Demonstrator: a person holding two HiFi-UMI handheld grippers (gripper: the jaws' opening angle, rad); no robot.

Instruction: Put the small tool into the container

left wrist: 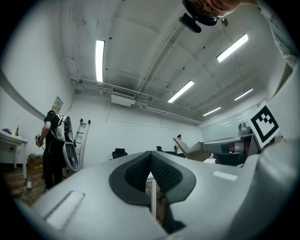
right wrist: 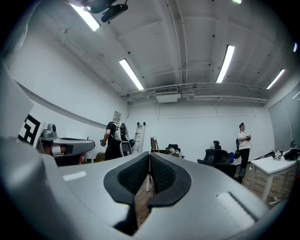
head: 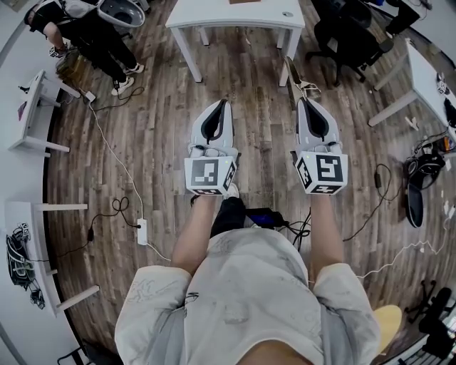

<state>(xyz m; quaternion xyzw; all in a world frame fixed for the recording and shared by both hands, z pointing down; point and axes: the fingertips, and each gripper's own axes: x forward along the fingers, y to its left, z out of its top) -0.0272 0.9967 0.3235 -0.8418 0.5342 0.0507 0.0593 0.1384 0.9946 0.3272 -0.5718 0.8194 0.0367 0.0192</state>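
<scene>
Left gripper [head: 221, 105] and right gripper [head: 304, 102] are both pinched shut on nothing, side by side over the floor [head: 263, 142]. No tool or container showing anywhere, so can't say which hand's nearer.

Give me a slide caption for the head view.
Person holds left gripper and right gripper, both shut and empty, over a wood floor, facing a white table.

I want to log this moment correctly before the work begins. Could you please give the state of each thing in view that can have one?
left tool: shut, nothing between its jaws, held above the floor
right tool: shut, nothing between its jaws, held above the floor
white table: standing upright ahead of the person
power strip: lying on the floor, cable attached
</scene>
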